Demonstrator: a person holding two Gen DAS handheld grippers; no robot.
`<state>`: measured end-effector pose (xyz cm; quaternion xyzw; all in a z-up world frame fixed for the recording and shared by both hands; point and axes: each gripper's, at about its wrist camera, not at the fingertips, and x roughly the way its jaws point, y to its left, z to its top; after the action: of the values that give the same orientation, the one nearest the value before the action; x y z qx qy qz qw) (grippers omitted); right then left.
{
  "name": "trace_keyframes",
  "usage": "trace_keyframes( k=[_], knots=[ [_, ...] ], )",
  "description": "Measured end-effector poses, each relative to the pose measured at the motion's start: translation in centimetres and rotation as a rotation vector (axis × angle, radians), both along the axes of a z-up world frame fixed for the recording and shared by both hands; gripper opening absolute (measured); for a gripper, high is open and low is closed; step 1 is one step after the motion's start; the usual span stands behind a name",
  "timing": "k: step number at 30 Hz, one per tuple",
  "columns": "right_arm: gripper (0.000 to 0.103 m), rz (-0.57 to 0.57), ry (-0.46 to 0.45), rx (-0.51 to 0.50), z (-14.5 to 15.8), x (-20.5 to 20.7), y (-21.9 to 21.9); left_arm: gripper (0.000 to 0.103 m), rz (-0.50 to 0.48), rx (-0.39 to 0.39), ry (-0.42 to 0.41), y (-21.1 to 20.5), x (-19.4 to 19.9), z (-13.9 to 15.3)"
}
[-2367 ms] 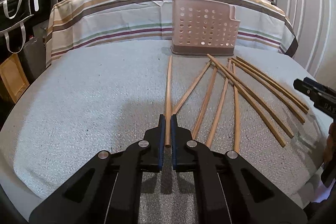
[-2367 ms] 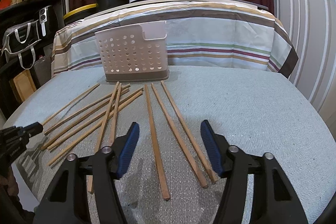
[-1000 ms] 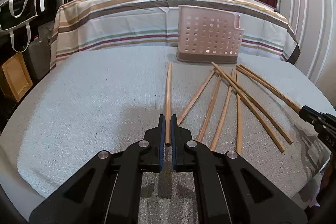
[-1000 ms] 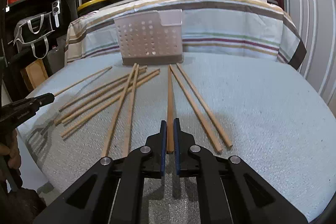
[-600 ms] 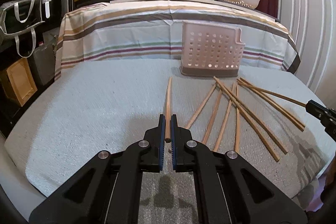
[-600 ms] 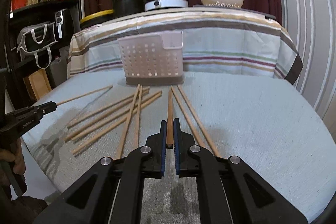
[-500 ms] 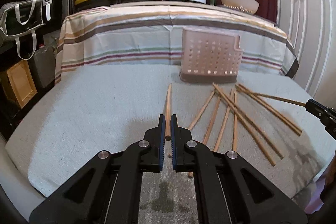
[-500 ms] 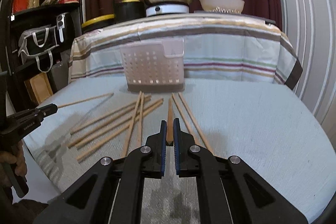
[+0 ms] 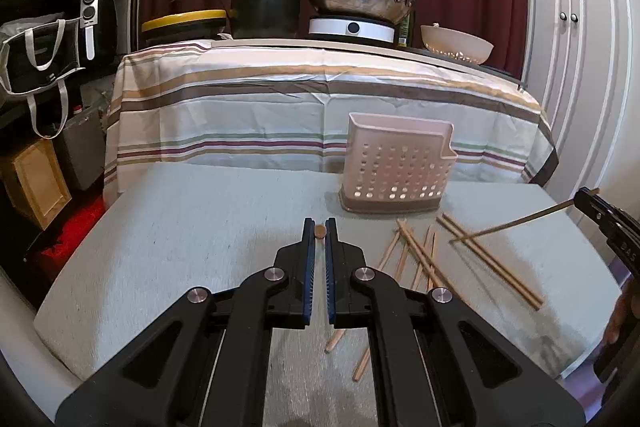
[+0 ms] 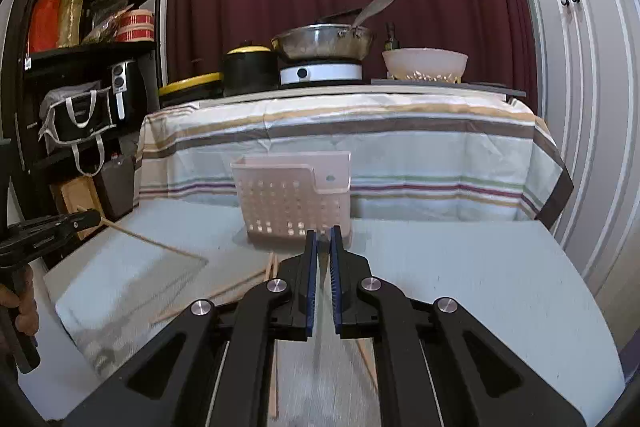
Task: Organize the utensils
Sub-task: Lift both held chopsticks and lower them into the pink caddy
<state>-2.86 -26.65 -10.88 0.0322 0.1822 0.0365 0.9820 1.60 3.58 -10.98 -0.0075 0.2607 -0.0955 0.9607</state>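
The left claw (image 9: 319,227) is clamped on one chopstick (image 9: 320,231), but its own wrist view shows only the round end of that stick between the blue pads; the rest lies along the line of sight. From the right wrist view the same stick (image 10: 156,241) shows as a thin blurred line slanting down toward the pink perforated basket (image 9: 394,167), off the surface. The right claw (image 10: 323,239) is likewise closed on a second chopstick (image 10: 322,247), which in its own view is a blurred sliver between the pads, hard to make out. The left wrist view shows it clearly (image 9: 520,221), raised and sloping down toward the basket.

The black claw frames hide much of the grey surface (image 9: 180,247) in front of the basket, and several of the loose chopsticks (image 9: 420,259) lying there are cut off behind them. These are plain light wood, thin and straight, fanned and partly crossing just in front of the basket and to its right.

Behind the basket hangs a striped cloth (image 9: 280,107) over a counter carrying a pan (image 9: 360,1), a black pot (image 9: 264,11) and a pale bowl (image 9: 456,45). Left of the basket stands a dark shelf (image 10: 84,47) with a bag (image 10: 76,119). A person's fingers (image 10: 24,311) grip the left handle.
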Motion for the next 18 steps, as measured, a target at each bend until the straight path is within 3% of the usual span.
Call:
trace_keyframes(
  k=[18],
  knots=[
    [0.007,0.022,-0.039,0.015,2.4,6.0,-0.7,0.005,-0.046,0.016,-0.027,-1.0,6.4,2.9]
  ],
)
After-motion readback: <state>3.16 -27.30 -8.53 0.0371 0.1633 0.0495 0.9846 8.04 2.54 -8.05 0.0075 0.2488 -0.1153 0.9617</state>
